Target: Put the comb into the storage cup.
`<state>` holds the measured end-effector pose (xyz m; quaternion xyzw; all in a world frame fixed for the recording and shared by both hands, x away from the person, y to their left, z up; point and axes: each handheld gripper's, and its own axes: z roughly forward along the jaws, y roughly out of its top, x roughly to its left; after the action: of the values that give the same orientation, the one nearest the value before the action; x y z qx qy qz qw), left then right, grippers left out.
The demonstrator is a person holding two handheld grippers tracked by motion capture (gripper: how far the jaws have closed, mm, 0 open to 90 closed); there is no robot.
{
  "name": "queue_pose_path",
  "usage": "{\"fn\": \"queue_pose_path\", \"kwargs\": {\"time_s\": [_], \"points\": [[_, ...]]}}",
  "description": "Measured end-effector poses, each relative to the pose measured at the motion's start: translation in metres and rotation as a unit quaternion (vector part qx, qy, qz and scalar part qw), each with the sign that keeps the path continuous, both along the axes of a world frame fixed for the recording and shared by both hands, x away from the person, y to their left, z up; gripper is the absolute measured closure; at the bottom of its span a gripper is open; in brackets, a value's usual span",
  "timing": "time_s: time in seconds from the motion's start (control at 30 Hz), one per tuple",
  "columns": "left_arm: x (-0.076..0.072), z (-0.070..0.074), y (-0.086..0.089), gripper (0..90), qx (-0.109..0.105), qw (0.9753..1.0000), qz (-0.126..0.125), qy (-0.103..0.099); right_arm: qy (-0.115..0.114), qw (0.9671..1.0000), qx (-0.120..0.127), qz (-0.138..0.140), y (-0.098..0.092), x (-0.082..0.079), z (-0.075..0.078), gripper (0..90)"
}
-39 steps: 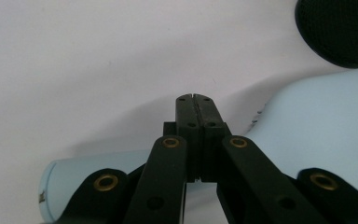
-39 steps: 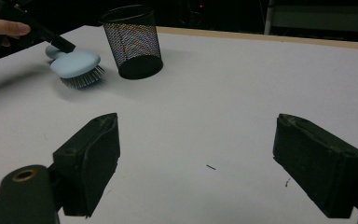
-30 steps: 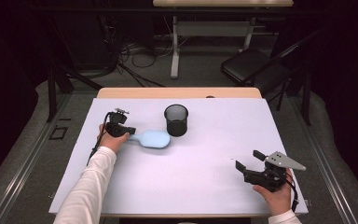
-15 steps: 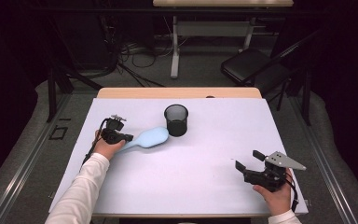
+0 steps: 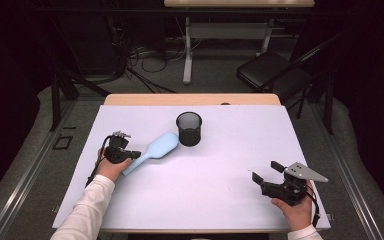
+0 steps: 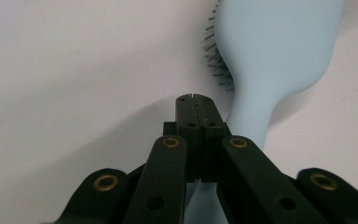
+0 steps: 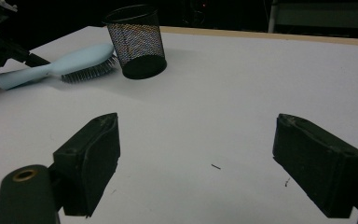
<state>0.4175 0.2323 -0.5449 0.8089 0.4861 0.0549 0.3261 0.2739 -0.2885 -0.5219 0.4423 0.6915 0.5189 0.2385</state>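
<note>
A pale blue hairbrush (image 5: 152, 151) lies bristles down on the white table (image 5: 205, 200), its head pointing up and right toward a black mesh cup (image 5: 189, 128). My left gripper (image 5: 136, 154) is shut, its jaws pressed together with nothing between them, resting on the brush handle (image 6: 247, 126). In the right gripper view the brush (image 7: 70, 63) lies just left of the cup (image 7: 137, 42), with the left gripper (image 7: 39, 59) touching its handle. My right gripper (image 5: 265, 171) stands open over bare table near the front right corner, jaws wide apart (image 7: 198, 126).
A wooden strip (image 5: 190, 99) runs along the table's far edge. Beyond it stand a folding chair (image 5: 275, 70), another table's legs (image 5: 187, 50) and cables on the floor (image 5: 135, 55). The table's right edge lies close to my right hand (image 5: 295, 212).
The left gripper has moved toward the front left. The brush has swung from lying sideways to a diagonal, head toward the cup. The right gripper has stayed still.
</note>
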Motion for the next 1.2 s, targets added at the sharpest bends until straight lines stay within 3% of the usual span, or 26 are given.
{"fn": "queue_pose_path", "kwargs": {"time_s": [0.2,0.37,0.53,0.93,1.2], "points": [[-0.013,-0.004,0.001,90.0,-0.007,0.9996,0.026,-0.010,0.002,1.0000,-0.001,0.000,-0.001,0.000,0.000,14.6],[-0.020,-0.002,0.002,90.0,-0.023,0.9995,0.019,-0.009,0.000,1.0000,0.001,-0.001,0.000,0.000,0.000,14.6],[-0.026,0.001,-0.001,90.0,-0.026,0.9995,0.011,-0.013,-0.001,1.0000,0.000,0.002,0.000,-0.001,0.001,14.7],[-0.028,-0.002,-0.003,89.6,-0.025,0.9992,0.017,-0.024,0.000,1.0000,0.000,0.003,0.000,-0.001,0.000,14.7],[-0.029,0.001,0.000,84.1,-0.033,0.9987,0.023,-0.033,0.004,1.0000,0.001,0.004,0.000,-0.001,-0.001,14.7]]}}
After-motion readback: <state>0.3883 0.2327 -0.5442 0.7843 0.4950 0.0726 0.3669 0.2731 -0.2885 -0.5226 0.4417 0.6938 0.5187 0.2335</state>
